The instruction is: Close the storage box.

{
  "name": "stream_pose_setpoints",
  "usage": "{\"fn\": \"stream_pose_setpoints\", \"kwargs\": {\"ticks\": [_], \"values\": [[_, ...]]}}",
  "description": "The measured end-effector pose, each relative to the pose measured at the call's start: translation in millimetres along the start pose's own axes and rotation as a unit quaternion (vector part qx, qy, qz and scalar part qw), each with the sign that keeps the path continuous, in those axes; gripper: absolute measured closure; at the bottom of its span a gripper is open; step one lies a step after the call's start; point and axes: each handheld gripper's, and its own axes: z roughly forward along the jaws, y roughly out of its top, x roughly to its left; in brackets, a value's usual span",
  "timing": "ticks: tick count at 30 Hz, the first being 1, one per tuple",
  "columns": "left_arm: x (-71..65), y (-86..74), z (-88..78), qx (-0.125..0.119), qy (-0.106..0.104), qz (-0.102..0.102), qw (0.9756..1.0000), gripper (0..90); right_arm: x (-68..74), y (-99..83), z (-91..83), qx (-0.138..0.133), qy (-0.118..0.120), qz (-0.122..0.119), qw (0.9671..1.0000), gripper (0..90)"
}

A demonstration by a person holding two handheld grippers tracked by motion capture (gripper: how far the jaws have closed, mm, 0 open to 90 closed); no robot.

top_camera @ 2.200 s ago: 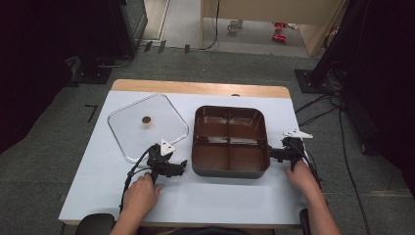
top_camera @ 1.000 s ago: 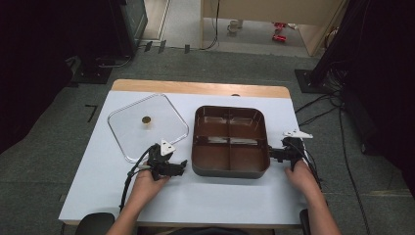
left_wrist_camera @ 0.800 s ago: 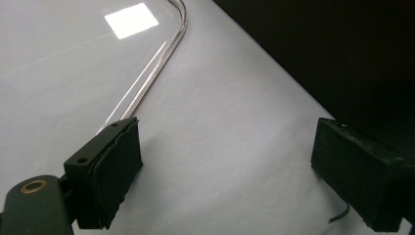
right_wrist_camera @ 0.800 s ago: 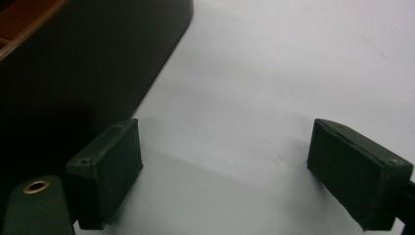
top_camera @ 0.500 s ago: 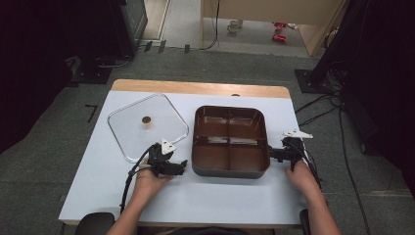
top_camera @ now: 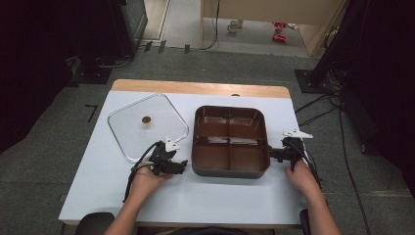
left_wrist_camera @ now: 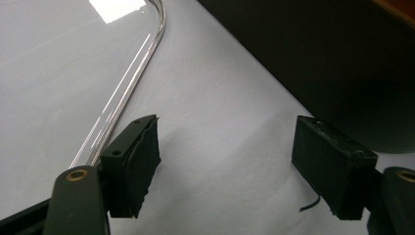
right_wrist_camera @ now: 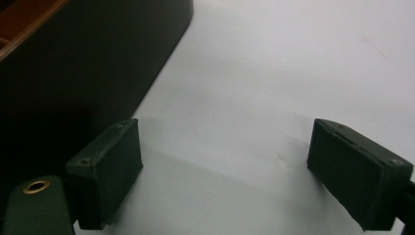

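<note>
A dark brown tray [top_camera: 230, 169] split into four compartments sits in the middle of the white table [top_camera: 205, 196]. A clear square lid [top_camera: 127, 132] with a small gold knob [top_camera: 146, 119] lies flat to its left. My left gripper [top_camera: 182, 165] rests open on the table just left of the tray's near-left corner, with bare table between its jaws [left_wrist_camera: 225, 171]. My right gripper [top_camera: 272, 153] stands open by the tray's right wall, and nothing lies between its jaws [right_wrist_camera: 225, 171]. The tray's dark wall [right_wrist_camera: 88, 63] fills that view's left.
The lid's curved rim [left_wrist_camera: 127, 88] runs close beside my left gripper's left jaw. The tray's dark wall [left_wrist_camera: 333, 54] rises at the upper right of the left gripper view. A wooden strip [top_camera: 195, 88] edges the table's far side. Cables [top_camera: 318, 112] lie on the floor at right.
</note>
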Motion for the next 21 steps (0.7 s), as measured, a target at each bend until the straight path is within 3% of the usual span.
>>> {"fn": "stream_pose_setpoints", "kwargs": {"ticks": [11,21], "values": [[14.7,1.6,-11.8,-0.011,-0.015,-0.026,0.9995,32.8,0.0,0.0,0.0,0.0,0.0,0.0,1.0,12.4],[23.1,1.8,-18.9,-0.014,-0.023,-0.035,0.999,32.7,0.0,0.0,0.0,0.0,0.0,0.0,1.0,12.4]]}}
